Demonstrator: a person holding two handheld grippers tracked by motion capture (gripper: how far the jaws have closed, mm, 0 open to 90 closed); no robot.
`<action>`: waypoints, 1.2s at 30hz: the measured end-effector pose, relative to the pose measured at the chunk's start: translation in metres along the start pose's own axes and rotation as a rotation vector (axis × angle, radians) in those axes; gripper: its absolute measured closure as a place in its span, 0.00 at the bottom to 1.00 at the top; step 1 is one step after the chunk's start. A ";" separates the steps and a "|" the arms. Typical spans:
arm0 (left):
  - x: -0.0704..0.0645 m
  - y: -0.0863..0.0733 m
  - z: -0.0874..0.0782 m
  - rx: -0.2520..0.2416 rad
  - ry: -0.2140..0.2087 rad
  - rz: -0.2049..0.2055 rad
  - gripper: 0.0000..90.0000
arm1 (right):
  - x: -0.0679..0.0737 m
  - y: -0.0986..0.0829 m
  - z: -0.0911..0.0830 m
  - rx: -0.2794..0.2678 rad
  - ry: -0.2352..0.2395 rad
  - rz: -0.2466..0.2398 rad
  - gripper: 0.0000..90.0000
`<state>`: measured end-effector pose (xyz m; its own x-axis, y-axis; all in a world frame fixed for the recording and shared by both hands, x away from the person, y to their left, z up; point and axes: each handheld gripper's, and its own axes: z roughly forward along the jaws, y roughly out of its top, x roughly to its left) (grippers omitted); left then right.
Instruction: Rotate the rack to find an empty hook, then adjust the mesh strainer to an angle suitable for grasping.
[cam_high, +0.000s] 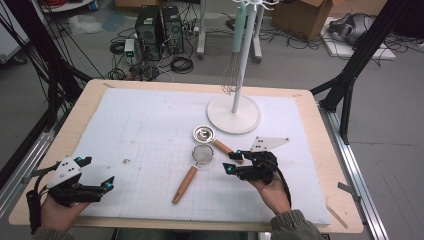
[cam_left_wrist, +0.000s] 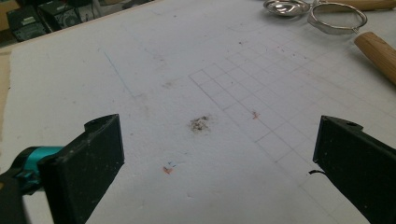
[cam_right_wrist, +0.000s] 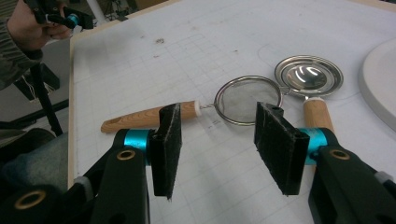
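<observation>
Strainer (cam_right_wrist: 247, 100) with a wooden handle (cam_right_wrist: 149, 116) lies flat on the white gridded mat (cam_high: 150, 125), just past the tips of the right gripper (cam_right_wrist: 217, 144), whose jaws stand apart with nothing between them. In the high view that gripper (cam_high: 234, 162) sits at about four o'clock from the mat's centre, the strainer (cam_high: 202, 154) touching nothing at its ten o'clock. Left gripper (cam_high: 97, 174), at eight o'clock near the mat's edge, is also spread wide and empty. Beyond the strainer rests a shiny metal spoon (cam_high: 204, 133), then the white round stand base (cam_high: 234, 114) at one o'clock, a whisk (cam_high: 231, 77) hanging beside its pole.
</observation>
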<state>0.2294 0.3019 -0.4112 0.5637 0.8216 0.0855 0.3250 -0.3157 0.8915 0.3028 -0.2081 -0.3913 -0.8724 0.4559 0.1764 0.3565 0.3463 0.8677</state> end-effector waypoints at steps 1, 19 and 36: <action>0.000 0.000 0.000 -0.001 0.000 0.000 0.03 | 0.000 0.000 0.001 0.001 0.000 -0.001 0.57; -0.003 0.002 0.001 -0.004 -0.012 0.004 0.03 | 0.000 -0.006 0.005 -0.003 0.007 0.008 0.57; -0.016 0.010 0.010 -0.011 -0.131 0.031 0.14 | 0.000 -0.009 -0.001 -0.012 -0.015 0.018 0.50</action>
<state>0.2311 0.2809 -0.4077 0.6678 0.7423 0.0552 0.2980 -0.3346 0.8940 0.2995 -0.2124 -0.3983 -0.8609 0.4738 0.1853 0.3680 0.3285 0.8699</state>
